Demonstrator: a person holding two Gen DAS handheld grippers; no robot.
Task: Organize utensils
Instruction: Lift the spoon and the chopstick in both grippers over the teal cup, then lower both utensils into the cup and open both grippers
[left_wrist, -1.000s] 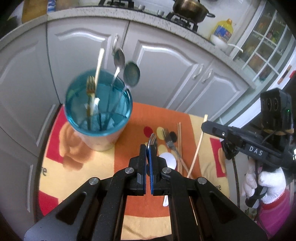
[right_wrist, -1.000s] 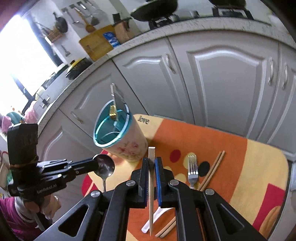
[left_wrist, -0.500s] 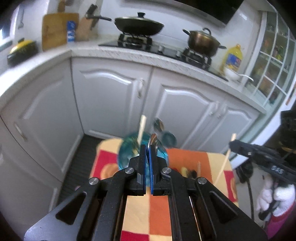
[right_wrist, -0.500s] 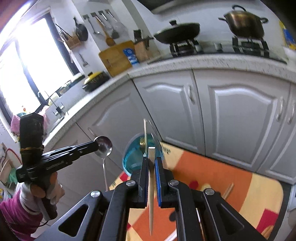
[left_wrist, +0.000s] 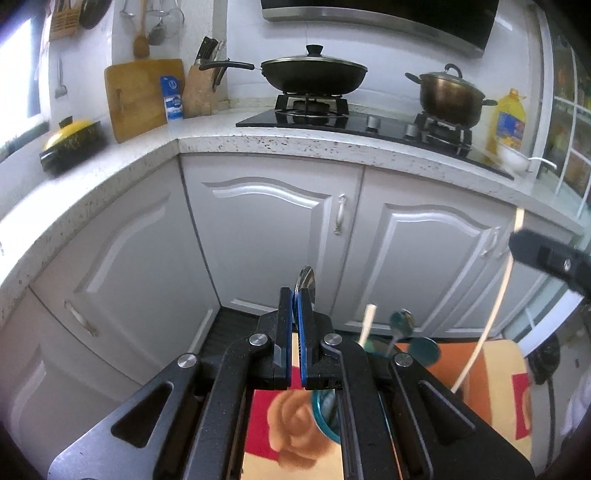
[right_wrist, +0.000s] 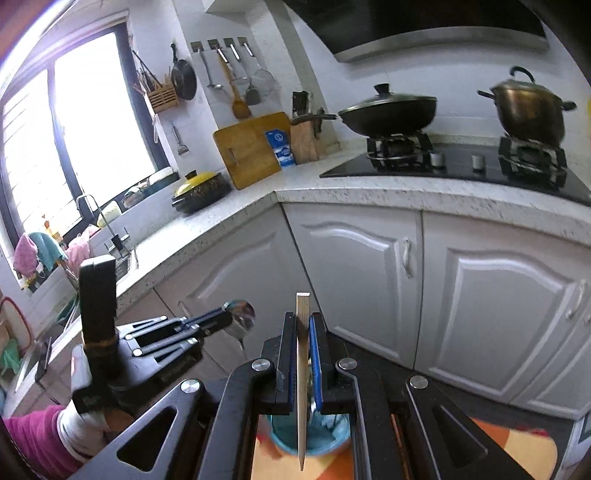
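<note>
1. Low in the centre of the left wrist view, the left gripper (left_wrist: 294, 295) is clenched on a metal spoon (left_wrist: 306, 282), whose bowl pokes up just above the fingertips, edge-on.
2. Low in the centre of the right wrist view, the right gripper (right_wrist: 303, 321) is clamped on a pale wooden chopstick (right_wrist: 303, 373), held upright, its blunt end above the fingers and its tip pointing down toward the bottom of the frame.
3. Just behind that chopstick's lower half, at the bottom centre, sits the blue-rimmed cup (right_wrist: 314, 435); I cannot tell whether the tip is over its mouth or in front of it.
4. In the left wrist view the same cup (left_wrist: 325, 413) shows at bottom centre, partly hidden by the gripper frame, with a chopstick and spoons sticking out of it.
5. The cup stands on an orange, red and yellow mat (left_wrist: 476, 373) that fills the lower right of that view.
6. At the left of the right wrist view, the left gripper and its spoon bowl appear side-on, held by a white-gloved hand (right_wrist: 79, 424).
7. Beyond, across mid-frame, run white cabinet doors (left_wrist: 266, 236) under a speckled countertop (left_wrist: 332, 147).
8. Farthest, in the upper frame, a lidded black wok (left_wrist: 314, 72) and a metal pot (left_wrist: 450, 94) sit on the stove.
</note>
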